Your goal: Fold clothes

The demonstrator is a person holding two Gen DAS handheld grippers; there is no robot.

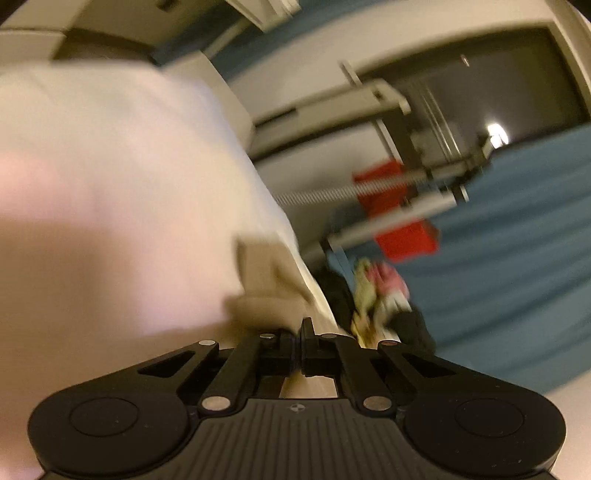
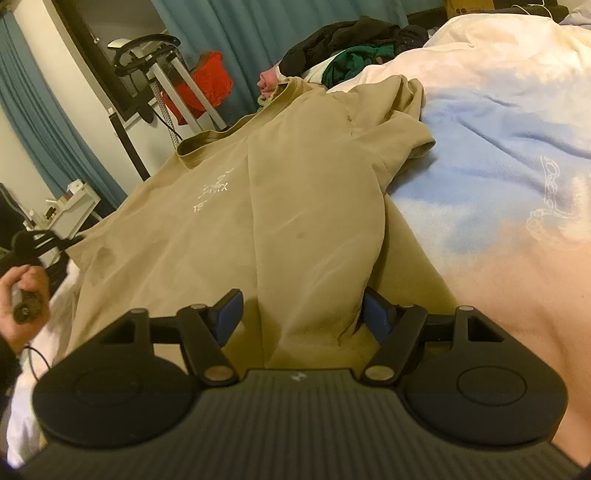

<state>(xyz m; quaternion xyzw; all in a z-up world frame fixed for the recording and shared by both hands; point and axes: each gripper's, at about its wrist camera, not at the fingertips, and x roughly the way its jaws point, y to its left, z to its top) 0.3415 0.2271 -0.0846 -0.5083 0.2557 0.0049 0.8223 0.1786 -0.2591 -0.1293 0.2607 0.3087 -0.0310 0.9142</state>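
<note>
1. A bed with a pale pink, white and light-blue duvet (image 2: 491,147) is filling the room's foreground, with teal curtains (image 2: 258,29) hanging behind it.
2. A tan cotton T-shirt with small white chest print (image 2: 236,221) is lying spread across the duvet, one sleeve bunching toward the right.
3. The right tool (image 2: 301,314) is standing wide open, its blue pads straddling a raised fold at the shirt's near edge; the right pad is touching the cloth, without squeezing.
4. The left tool (image 1: 297,339) is sitting fully closed; blur is hiding whether tan cloth is pinched in it.
5. Only the right view is showing a hand (image 2: 22,295) holding the other tool at the shirt's left edge, and a dark clothes pile (image 2: 351,33) beyond.
</note>
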